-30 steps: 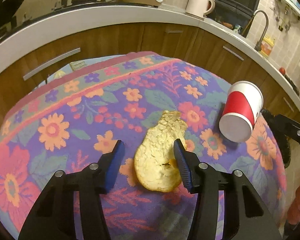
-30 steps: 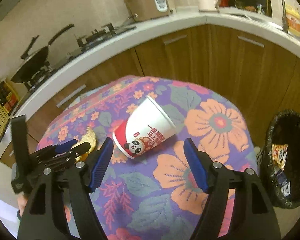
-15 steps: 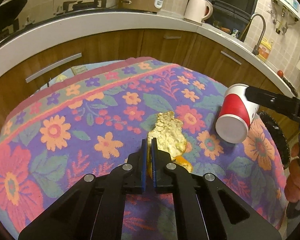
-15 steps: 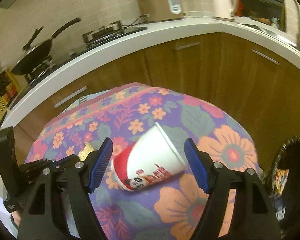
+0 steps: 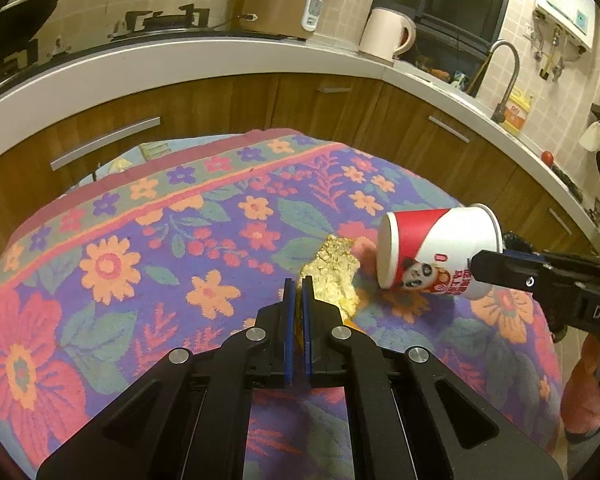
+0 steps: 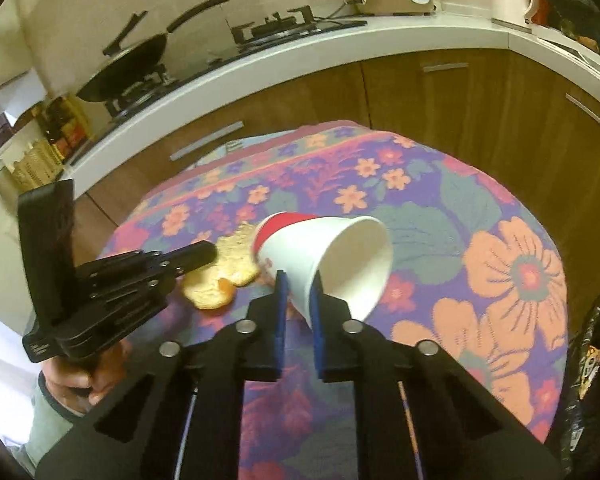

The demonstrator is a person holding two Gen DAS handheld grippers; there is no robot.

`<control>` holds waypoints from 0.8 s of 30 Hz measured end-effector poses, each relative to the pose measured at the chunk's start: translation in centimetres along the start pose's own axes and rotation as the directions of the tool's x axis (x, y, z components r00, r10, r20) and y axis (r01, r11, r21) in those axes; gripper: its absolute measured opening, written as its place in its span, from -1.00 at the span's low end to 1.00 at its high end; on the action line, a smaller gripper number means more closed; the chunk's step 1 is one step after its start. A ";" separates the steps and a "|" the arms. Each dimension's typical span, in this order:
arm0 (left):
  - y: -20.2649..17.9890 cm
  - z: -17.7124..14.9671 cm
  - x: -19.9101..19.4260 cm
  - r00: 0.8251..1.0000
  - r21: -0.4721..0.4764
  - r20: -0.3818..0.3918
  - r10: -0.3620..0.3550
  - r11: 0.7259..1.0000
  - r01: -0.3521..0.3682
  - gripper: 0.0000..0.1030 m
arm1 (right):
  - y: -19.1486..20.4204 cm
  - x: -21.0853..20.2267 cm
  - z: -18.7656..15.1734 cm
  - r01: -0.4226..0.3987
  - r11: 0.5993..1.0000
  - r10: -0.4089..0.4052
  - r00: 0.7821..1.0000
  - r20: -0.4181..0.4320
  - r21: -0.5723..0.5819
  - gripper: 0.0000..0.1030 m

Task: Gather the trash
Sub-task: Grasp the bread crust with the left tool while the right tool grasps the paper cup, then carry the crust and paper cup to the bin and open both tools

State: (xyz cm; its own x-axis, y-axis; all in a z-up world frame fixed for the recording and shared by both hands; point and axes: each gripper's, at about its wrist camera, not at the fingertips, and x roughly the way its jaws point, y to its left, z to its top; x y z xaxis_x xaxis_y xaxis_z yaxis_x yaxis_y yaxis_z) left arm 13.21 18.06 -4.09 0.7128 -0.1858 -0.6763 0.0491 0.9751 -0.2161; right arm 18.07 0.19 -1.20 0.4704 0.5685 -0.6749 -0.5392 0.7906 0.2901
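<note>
Left hand-held gripper (image 5: 296,292): its blue pads are pinching the near edge of the peel, closed tight with only the peel's thickness between them; it is pointing down at a slant toward the cloth.
Right hand-held gripper (image 6: 298,292): its jaws are clamping the wall of the paper cup at the rim, one pad outside and one pad inside the mouth.
Peel (image 5: 334,276): a pale yellow piece with an orange underside, sitting in the middle of the cloth, its far end rising off the fabric; in the right wrist view (image 6: 230,268) it is showing just left of the cup.
Paper cup (image 6: 328,264): red and white with a panda print, tilting on its side, open mouth facing the right wrist camera, base pointing toward the peel; from the left wrist view (image 5: 436,254) its base is lying close beside the peel, and whether they are touching I cannot tell.
Flowered cloth (image 5: 112,264): purple with orange and red flowers, covering the counter that is carrying both pieces of trash.
Bin bag (image 6: 588,360): black, standing at the right edge past the cloth, with a printed wrapper inside.
Kitchen worktop (image 5: 180,60): curving along the far side, bearing a rice cooker (image 5: 284,8) and a pale kettle (image 5: 386,34).
Person's hand (image 6: 80,380): gripping the handle of the left hand-held gripper at the near left.
</note>
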 end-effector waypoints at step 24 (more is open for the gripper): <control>-15.8 4.2 -3.2 0.965 0.154 0.086 -0.249 0.960 0.234 -0.99 | -13.3 -16.8 -4.9 0.135 0.967 -0.191 0.945 0.264 0.216 -0.98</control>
State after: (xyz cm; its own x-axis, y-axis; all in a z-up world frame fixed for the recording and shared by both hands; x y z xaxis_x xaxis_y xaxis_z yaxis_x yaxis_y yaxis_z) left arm 13.08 3.72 4.45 0.7356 -0.4119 -0.5378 0.3218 0.9111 -0.2577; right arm 13.95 -20.94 2.96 0.7324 0.4462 -0.5143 -0.3068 0.8906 0.3358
